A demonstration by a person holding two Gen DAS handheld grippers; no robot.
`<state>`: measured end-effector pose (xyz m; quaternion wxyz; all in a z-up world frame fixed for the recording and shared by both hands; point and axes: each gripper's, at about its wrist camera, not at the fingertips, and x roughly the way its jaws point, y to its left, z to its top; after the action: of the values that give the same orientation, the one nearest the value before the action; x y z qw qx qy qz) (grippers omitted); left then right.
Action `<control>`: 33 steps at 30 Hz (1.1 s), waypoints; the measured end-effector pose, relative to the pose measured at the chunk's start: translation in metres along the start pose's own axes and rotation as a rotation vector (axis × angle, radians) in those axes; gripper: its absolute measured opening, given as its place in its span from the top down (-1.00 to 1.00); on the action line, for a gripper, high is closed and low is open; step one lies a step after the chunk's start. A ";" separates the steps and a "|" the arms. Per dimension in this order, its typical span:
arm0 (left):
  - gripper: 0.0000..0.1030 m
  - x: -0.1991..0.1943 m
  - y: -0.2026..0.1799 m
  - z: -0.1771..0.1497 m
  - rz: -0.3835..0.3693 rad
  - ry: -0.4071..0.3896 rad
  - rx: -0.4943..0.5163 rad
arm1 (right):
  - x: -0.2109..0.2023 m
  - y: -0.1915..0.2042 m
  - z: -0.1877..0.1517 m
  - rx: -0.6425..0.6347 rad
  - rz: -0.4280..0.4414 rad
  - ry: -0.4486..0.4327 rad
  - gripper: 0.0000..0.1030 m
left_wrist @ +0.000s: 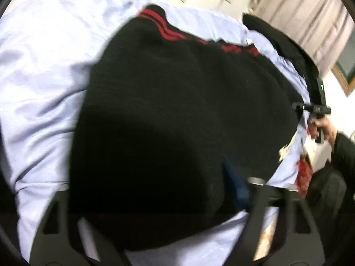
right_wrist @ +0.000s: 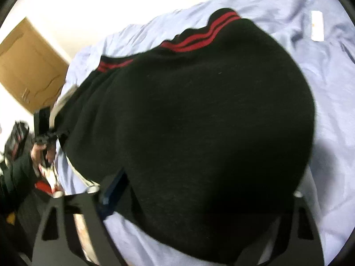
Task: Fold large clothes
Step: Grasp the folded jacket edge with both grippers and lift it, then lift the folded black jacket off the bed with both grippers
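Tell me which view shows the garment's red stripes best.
The right wrist view: the red stripes run as long parallel bands along the far edge of the black garment, barely interrupted. In the left wrist view the stripes appear shorter and more blurred, fading rightward into broken patches.

- the left wrist camera is looking forward and steeply down along its own fingers, sitting very close above the black garment [left_wrist: 177, 115], which is filling most of the picture.
- it is facing across the pale blue bed sheet [left_wrist: 44, 55] toward the far edge, with the curtain [left_wrist: 306, 17] at upper right.
- the right wrist camera is looking down the same way, equally near, with the cardboard box [right_wrist: 28, 64] at its left.
- both views are sharing the garment, its red stripes [left_wrist: 159, 23] and the sheet.
- each is catching the other gripper at the side: the right gripper [left_wrist: 315, 108], the left gripper [right_wrist: 44, 137].
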<state>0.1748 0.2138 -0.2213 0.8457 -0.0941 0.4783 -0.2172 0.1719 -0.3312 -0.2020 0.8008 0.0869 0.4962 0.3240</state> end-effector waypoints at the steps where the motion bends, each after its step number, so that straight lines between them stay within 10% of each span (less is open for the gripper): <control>1: 0.04 -0.008 0.002 0.002 -0.023 -0.009 -0.031 | -0.009 0.003 0.004 0.022 0.024 -0.022 0.05; 6: 0.25 -0.034 -0.020 0.008 -0.026 -0.001 -0.036 | -0.031 0.028 0.019 0.003 0.036 0.028 0.45; 14: 0.35 -0.092 -0.089 0.004 -0.018 -0.008 0.035 | -0.087 0.088 0.005 -0.067 0.047 0.071 0.49; 24: 0.36 -0.149 -0.127 -0.104 -0.069 0.069 -0.100 | -0.129 0.082 -0.129 0.125 0.169 0.117 0.49; 33: 0.30 -0.079 -0.108 -0.164 0.084 0.215 -0.162 | -0.049 0.016 -0.194 0.310 0.041 0.235 0.21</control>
<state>-0.0299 0.1620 -0.2074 0.7876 -0.1185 0.5855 -0.1512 -0.0146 -0.3835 -0.2536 0.7076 0.1808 0.6282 0.2682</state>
